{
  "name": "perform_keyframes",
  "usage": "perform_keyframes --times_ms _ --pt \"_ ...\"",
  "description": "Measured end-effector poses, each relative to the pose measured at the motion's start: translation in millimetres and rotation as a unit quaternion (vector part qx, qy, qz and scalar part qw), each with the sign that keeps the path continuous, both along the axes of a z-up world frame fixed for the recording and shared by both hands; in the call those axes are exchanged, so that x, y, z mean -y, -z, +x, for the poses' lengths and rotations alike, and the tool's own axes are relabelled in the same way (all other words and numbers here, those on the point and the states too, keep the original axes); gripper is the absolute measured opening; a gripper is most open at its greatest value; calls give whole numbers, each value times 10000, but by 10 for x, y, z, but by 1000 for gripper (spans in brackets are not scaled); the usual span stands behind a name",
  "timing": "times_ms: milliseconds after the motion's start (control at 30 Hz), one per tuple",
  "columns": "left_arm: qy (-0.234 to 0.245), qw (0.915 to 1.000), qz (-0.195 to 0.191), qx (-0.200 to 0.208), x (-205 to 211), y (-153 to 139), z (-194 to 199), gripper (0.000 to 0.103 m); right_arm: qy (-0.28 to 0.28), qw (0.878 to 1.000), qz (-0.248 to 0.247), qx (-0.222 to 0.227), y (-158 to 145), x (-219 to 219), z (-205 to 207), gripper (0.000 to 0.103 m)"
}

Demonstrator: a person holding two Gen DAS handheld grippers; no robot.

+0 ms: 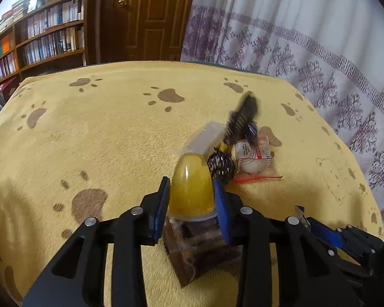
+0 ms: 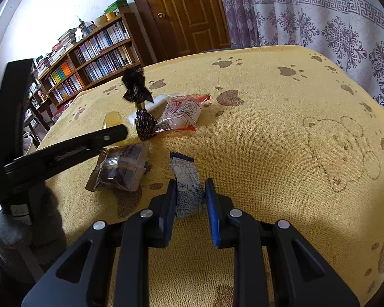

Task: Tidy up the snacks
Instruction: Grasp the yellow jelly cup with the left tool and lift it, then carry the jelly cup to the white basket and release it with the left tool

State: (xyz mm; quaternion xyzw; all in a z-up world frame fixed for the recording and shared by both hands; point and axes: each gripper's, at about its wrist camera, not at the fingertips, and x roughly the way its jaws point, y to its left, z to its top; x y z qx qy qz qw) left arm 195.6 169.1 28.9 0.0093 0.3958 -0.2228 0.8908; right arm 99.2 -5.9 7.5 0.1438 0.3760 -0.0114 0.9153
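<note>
Nearest to me, my right gripper (image 2: 190, 199) has its jaws narrowed around a small blue-and-white patterned snack packet (image 2: 187, 186), pads on either side of it; whether they are pressing or only bracketing it I cannot tell, and the packet looks to be lying on the yellow paw-print blanket (image 2: 268, 128). I judge I have it there to slide it toward the rest. My left gripper (image 1: 192, 194) is clamped on a yellow jelly cup (image 1: 191, 186), dome pointing away, held just above a brown chocolate-wafer packet (image 1: 197, 250) that lies on the blanket beneath the fingers. Just beyond sit the gathered snacks: a black twist-wrapped candy (image 1: 220, 166), a red-and-white wrapped rice cake (image 1: 254, 157) beside it, and a pale translucent packet (image 1: 204, 138) behind the jelly. A second dark-wrapped candy (image 2: 135, 87) shows blurred above that cluster; what supports it I cannot tell. The pile seems to be the collecting spot. Farther off stand a bookshelf (image 2: 97, 51), a wooden door (image 2: 181, 10) and a patterned curtain (image 2: 320, 18).
</note>
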Motion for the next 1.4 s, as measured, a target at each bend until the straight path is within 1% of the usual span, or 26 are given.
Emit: perform_keyframes --times_ms 133,233,367,433,500,600,633,667,767,867,900,933,1000,1067,1200,1400 --pt "-60 9997 9 231 -85 -122 -133 34 1 10000 -4 -2 1 0 2 23" --pt "-57 9993 -29 363 -142 -229 -219 29 8 10000 -6 0 -4 5 -5 23" --pt "-26 9986 -131 517 -222 -364 -347 29 20 10000 1 4 -6 25 -10 23" --pt "-88 9984 -110 544 -248 -392 -362 29 20 10000 -1 2 -6 23 -11 23" --pt "-186 9986 -136 483 -283 -388 -329 30 23 10000 1 4 -6 26 -10 23" --pt "-249 9990 -166 330 -308 -321 -239 41 21 10000 0 3 -6 26 -10 23" --pt "-274 9990 -143 308 -304 -294 -213 50 22 10000 1 2 -5 31 -9 23" --pt "-286 9991 -121 275 -294 -262 -186 56 19 10000 1 2 -5 24 -10 23" --pt "-221 9996 -73 133 -212 -157 -97 58 16 10000 3 2 -5 30 -8 23" --pt "-217 9997 64 -1 -107 -37 -14 58 14 10000 3 2 -5 30 -11 23" --pt "-213 9997 105 -58 -80 3 13 58 14 10000 6 3 -4 29 -11 23" --pt "-244 9995 161 -142 -56 51 52 55 15 10000 3 3 -5 21 -11 23" --pt "-281 9991 201 -234 -33 113 100 44 13 10000 3 4 -5 22 -11 23" --pt "-308 9992 182 -186 -61 91 79 37 10 10000 5 1 -5 26 -10 23" --pt "-322 9994 54 -82 -160 7 -15 35 -15 10000 -4 -1 -7 28 -10 23" --pt "-408 9989 -200 129 -364 -221 -214 35 -15 10000 -7 -2 -10 24 -14 23"
